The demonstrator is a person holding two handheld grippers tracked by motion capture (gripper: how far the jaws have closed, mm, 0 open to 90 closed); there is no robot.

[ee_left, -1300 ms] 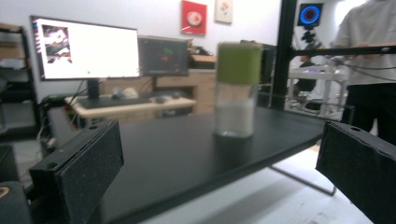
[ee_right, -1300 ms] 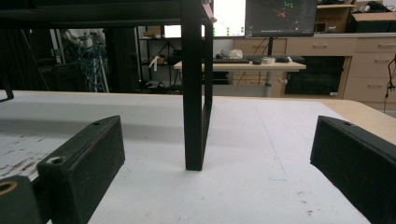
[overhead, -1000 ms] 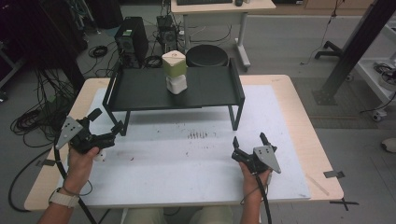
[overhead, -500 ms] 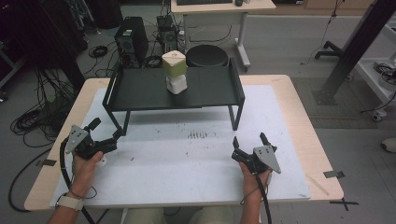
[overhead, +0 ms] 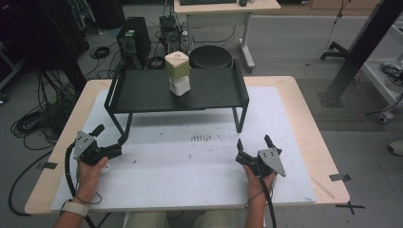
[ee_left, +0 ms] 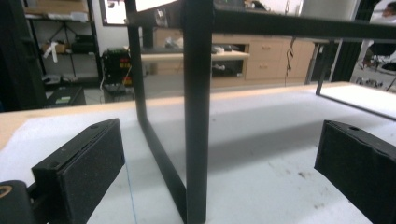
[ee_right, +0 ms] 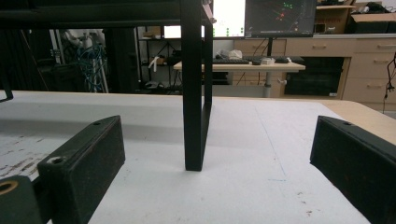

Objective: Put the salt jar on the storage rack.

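White table mat, black rack top cropped, leg between open hand-held gripper jaws

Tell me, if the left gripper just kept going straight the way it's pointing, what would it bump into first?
Most likely the front left leg of the black stand. It rises between the open jaws of the left gripper, slightly left of centre. How far off it stands is hard to judge.

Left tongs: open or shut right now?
Open. In the left gripper view, the left tongs stand with jaws wide apart, the black stand's front leg between them and untouched. The high view agrees.
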